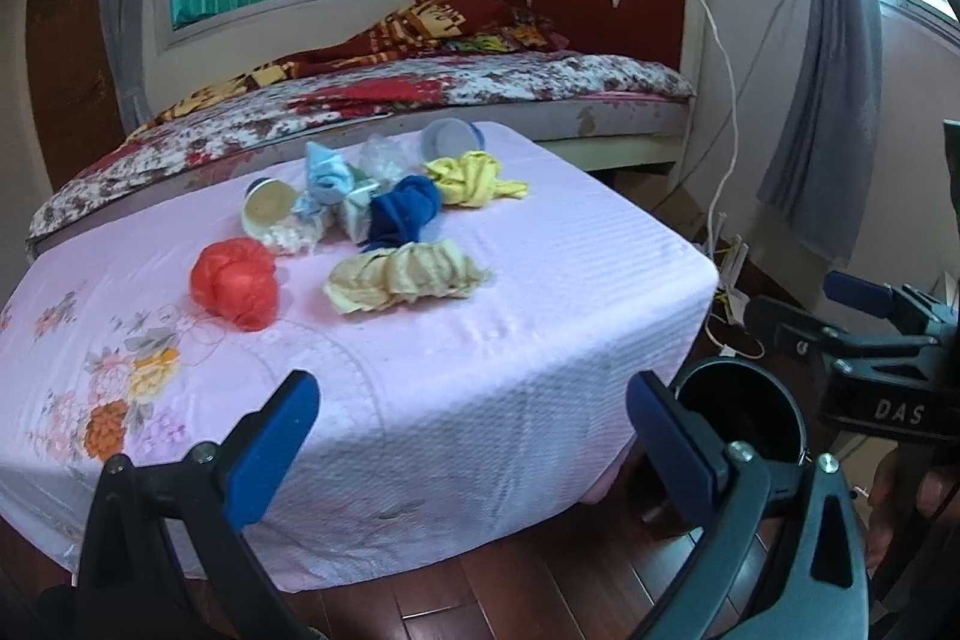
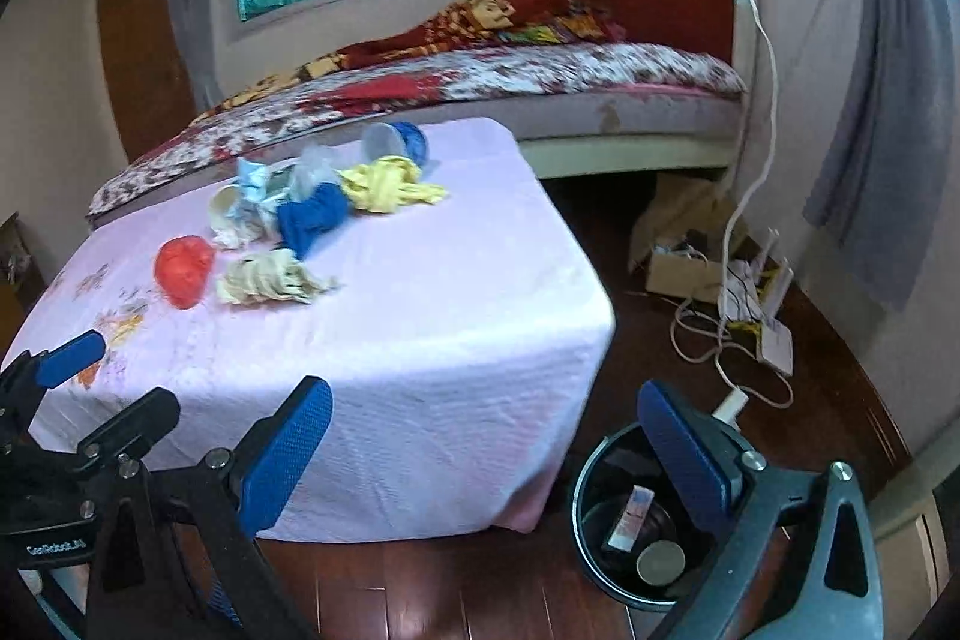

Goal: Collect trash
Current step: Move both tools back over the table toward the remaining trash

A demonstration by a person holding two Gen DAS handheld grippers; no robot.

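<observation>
Trash lies clustered mid-table [image 1: 540, 280]: red bag wad [image 1: 235, 283], crumpled yellow wrapper [image 1: 405, 277], blue cloth [image 1: 401, 214], cups; likely light, soft, crushable, so pinch a raised fold. Left hand-held gripper [image 1: 474, 436] and right hand-held gripper [image 2: 486, 448] both gape empty, short of the table; bin [image 2: 591, 514] on the floor by its corner.

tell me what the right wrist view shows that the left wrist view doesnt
Only the right wrist view looks down into the black bin and shows items already inside, plus a cardboard box on the floor by the bed. Only the left wrist view shows part of a hand at its right edge. Both show the pink-covered table with the red wad, blue cloth and yellow cloth, and both the left gripper and right gripper open and empty.
</observation>
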